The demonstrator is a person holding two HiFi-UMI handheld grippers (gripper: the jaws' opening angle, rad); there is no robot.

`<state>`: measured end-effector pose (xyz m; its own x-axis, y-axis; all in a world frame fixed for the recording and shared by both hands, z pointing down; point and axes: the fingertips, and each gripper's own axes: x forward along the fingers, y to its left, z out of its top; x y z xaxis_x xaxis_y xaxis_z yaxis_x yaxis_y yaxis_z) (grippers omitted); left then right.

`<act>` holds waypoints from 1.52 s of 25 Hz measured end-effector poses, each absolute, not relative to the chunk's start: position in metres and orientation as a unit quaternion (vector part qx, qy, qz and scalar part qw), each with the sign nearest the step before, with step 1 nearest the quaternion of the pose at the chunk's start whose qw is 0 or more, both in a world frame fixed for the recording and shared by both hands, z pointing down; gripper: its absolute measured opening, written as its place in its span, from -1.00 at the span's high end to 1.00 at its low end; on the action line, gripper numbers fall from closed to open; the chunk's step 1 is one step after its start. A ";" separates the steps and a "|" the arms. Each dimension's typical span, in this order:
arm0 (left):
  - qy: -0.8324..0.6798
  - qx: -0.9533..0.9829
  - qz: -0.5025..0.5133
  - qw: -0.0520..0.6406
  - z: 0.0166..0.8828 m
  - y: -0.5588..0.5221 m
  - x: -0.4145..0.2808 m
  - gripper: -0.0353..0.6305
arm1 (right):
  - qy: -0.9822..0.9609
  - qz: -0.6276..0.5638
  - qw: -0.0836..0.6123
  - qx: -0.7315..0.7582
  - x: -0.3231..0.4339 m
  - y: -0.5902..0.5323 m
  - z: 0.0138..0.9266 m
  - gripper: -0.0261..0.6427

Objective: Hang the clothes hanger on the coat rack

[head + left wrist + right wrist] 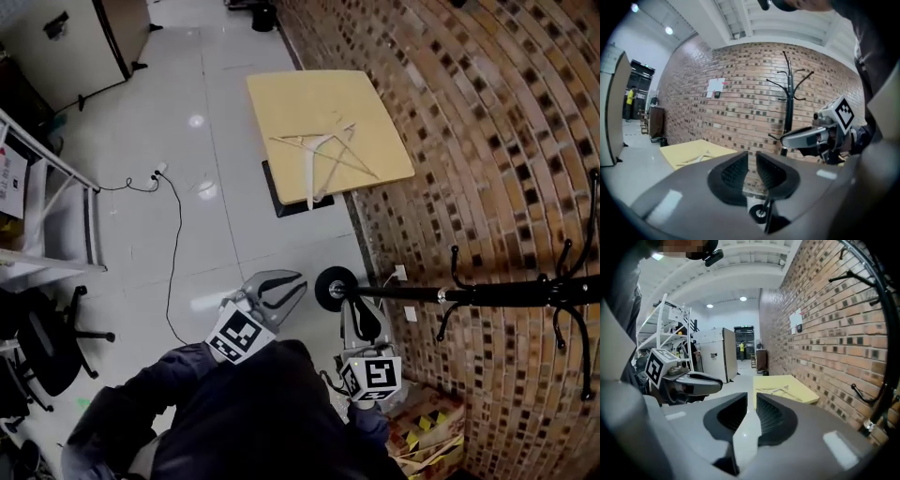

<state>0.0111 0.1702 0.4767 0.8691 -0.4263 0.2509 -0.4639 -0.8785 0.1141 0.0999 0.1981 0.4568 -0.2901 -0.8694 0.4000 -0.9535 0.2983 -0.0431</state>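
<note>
Wooden clothes hangers (323, 155) lie in a loose pile on the yellow table (281, 94) by the brick wall. The black coat rack (506, 292) stands at the wall, its round base (334, 288) just beyond my grippers. My left gripper (296, 287) is shut and empty, well short of the table. My right gripper (354, 302) is also shut and empty, beside the rack's pole. The left gripper view shows shut jaws (752, 164), the rack (789, 93) and the table (693, 152) ahead. In the right gripper view the shut jaws (751, 406) point toward the hangers (776, 390).
A white cabinet (66, 42) stands far left. Near it are a metal shelf rack (56, 206) and a black office chair (47, 347). A power cable (169, 234) trails over the tiled floor. A cardboard box (427, 427) sits at the wall's foot.
</note>
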 end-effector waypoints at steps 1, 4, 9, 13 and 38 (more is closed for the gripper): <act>-0.244 0.961 0.105 0.082 0.474 0.157 0.004 0.73 | -0.799 0.138 0.152 0.566 0.093 0.184 0.456 0.73; -0.277 0.953 0.092 0.075 0.465 0.125 -0.018 0.73 | -0.818 0.129 0.158 0.539 0.076 0.145 0.454 0.73; -0.308 0.944 0.086 0.084 0.465 0.082 -0.044 0.73 | -0.834 0.104 0.178 0.511 0.062 0.081 0.461 0.70; -0.316 0.940 0.095 0.084 0.474 0.034 -0.051 0.72 | -0.841 0.075 0.207 0.494 0.065 0.007 0.481 0.54; -0.146 0.919 0.325 0.168 0.717 -0.308 0.070 0.25 | -0.788 0.177 0.447 0.384 0.183 -0.317 0.762 0.30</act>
<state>0.0698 -0.3078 0.7170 0.7462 -0.1596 0.6464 -0.3780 -0.9007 0.2140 0.1825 -0.3173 0.7617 -0.3050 -0.4474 0.8407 -0.7634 0.6427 0.0650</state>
